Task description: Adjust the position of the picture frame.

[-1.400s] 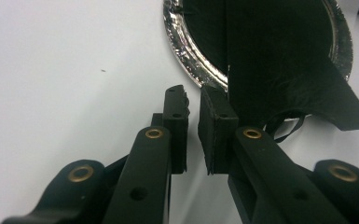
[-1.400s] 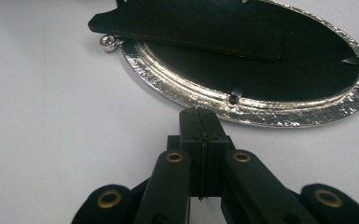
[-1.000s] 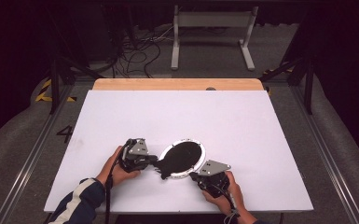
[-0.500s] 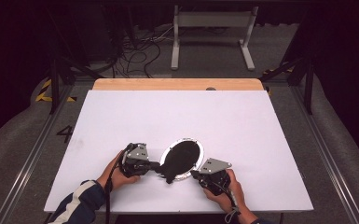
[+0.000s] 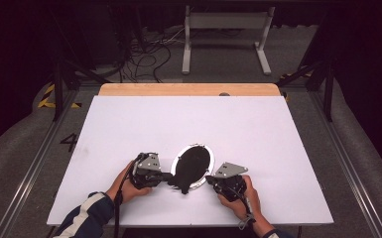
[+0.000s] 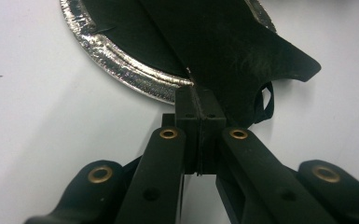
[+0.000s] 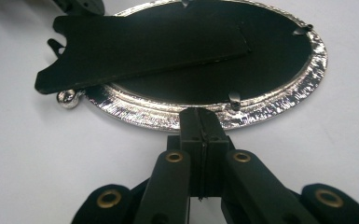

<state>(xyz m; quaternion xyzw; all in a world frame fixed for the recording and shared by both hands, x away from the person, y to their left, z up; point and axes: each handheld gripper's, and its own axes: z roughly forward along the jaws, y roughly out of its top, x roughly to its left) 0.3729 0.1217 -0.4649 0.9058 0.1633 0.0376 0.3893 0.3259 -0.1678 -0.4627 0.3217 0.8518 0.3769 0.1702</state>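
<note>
Near the table's [image 5: 129, 124] front edge, the oval picture frame [image 5: 191, 168] lies face down; both left gripper [image 5: 164, 176] and right gripper [image 5: 209, 179], jaws pressed together, steady its rim, probably bracing it while its black stand flap [image 7: 135, 46] is worked.

In the left gripper view, the top edge is cutting off the oval picture frame [image 6: 121, 65], leaving just a stretch of its silver rim showing, and the black stand flap [image 6: 242, 51] is running out of the picture at the top as well. The closed tips of the left gripper [image 6: 200, 100] are covering the spot where they meet the rim, so whether they are pinching it or merely touching it cannot be told. In the right gripper view, the right gripper [image 7: 201, 122] is likewise hiding its contact with the rim. In the high view, the bottom edge is cropping the person's sleeve [image 5: 87, 218].
</note>
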